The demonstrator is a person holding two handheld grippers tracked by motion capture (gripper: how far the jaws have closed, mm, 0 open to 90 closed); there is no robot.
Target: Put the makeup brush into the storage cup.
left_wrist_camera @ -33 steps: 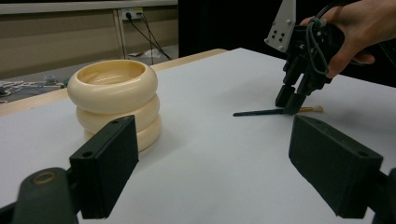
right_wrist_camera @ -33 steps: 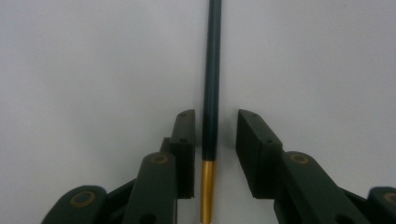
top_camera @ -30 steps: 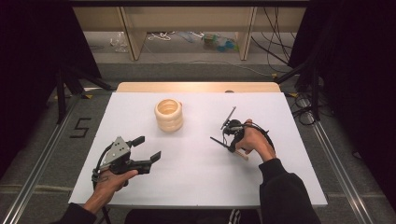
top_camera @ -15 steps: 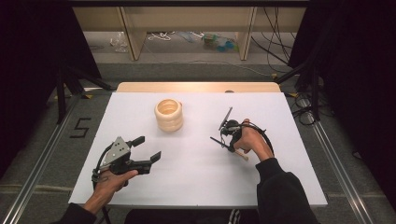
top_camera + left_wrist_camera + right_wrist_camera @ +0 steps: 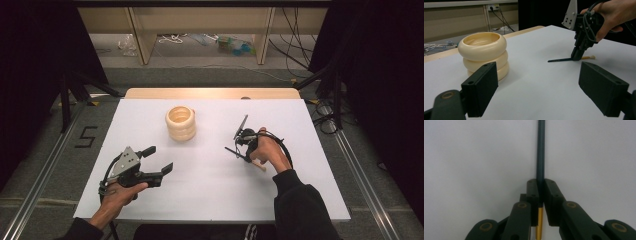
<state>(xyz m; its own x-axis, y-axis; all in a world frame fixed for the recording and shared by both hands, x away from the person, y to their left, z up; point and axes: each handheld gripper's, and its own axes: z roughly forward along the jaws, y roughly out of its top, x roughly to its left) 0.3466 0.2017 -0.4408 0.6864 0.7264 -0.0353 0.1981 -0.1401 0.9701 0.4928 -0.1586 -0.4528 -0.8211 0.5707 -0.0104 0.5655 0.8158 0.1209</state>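
A thin paintbrush (image 5: 540, 150) with a dark handle and a gold ferrule lies flat on the white table (image 5: 210, 195), right of centre. My right gripper (image 5: 244, 153) points down at it. Its jaws have just been closing and now press on the brush (image 5: 559, 60) near the ferrule. The pale bristle end (image 5: 261, 167) sticks out beside the hand. A cream holder made of three stacked rings (image 5: 180, 122) stands at the far middle, also seen as the cream holder (image 5: 482, 52). My left gripper (image 5: 160, 158) rests at the near left, jaws wide apart and empty.
A wooden strip (image 5: 210, 93) borders the table's far edge. Beyond it are shelf legs (image 5: 141, 37) and cables on the floor. Metal rails (image 5: 47, 165) run along both sides. Dark curtains close in left and right.
The right gripper's jaws have drawn together onto the brush. Both hands stay where they were, and the ring holder has not moved.
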